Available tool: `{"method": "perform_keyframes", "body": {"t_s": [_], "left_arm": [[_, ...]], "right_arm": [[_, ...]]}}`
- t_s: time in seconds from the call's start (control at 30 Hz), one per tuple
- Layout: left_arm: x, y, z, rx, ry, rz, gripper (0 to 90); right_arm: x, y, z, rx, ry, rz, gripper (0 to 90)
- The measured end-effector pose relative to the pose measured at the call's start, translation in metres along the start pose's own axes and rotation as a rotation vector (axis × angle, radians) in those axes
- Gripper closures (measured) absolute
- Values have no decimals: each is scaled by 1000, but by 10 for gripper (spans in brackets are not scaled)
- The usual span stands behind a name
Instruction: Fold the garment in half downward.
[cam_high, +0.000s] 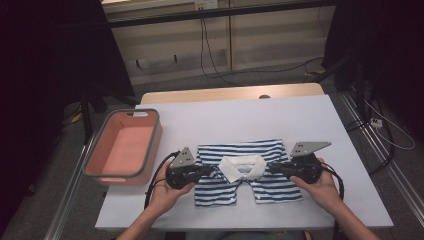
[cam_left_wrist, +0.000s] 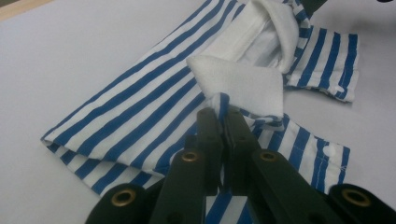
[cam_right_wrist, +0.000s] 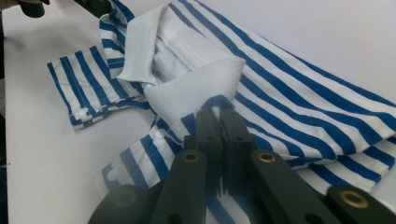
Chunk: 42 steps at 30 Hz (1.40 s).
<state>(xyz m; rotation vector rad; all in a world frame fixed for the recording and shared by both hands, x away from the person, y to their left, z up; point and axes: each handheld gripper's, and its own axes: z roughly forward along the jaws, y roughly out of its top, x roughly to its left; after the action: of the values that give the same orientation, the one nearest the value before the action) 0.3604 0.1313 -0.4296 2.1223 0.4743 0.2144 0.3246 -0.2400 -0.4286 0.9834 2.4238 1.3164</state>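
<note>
Striped cotton shirt (cam_high: 247, 172), folded, mid-table, right of pink bin (cam_high: 123, 147).

High view: we hold left gripper (cam_high: 209, 171) and right gripper (cam_high: 274, 168) at either side of collar (cam_high: 243, 167).

Left gripper view: jaws pinched tight on shirt edge below collar.

Right gripper view: same, clamped on cloth. Risk as we judge it: thin bite slips, fold falls open; uneven lift skews it.

A lab: a white table (cam_high: 300, 125) on a metal frame (cam_high: 372, 145), loose cables (cam_high: 210, 55) along the floor, dark curtains (cam_high: 45, 75) around.
</note>
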Motion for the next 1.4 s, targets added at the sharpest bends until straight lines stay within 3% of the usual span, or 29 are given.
{"method": "perform_keyframes", "body": {"t_s": [0.27,0.5,0.8,0.93,1.07,1.13,1.3,1.4], "left_arm": [[-4,-9,2,15,-14,-18,872],[-11,-17,4,44,-25,-13,871],[-11,-24,14,98,-30,-17,869],[-11,-26,18,100,-35,-27,859],[-12,-27,17,106,-37,-47,800],[-13,-26,16,111,-40,-51,727],[-16,-21,11,69,51,-26,454],[-11,-16,7,45,85,-38,387]], "right_arm": [[0,-8,-2,-10,8,22,880],[4,-16,-1,9,14,24,880],[3,-21,5,40,7,21,877],[0,-24,10,60,2,22,872],[-2,-26,13,69,-5,42,834],[-2,-26,14,71,-8,52,784],[-3,-24,8,40,-32,73,551],[-2,-19,3,13,-33,77,476]]}}
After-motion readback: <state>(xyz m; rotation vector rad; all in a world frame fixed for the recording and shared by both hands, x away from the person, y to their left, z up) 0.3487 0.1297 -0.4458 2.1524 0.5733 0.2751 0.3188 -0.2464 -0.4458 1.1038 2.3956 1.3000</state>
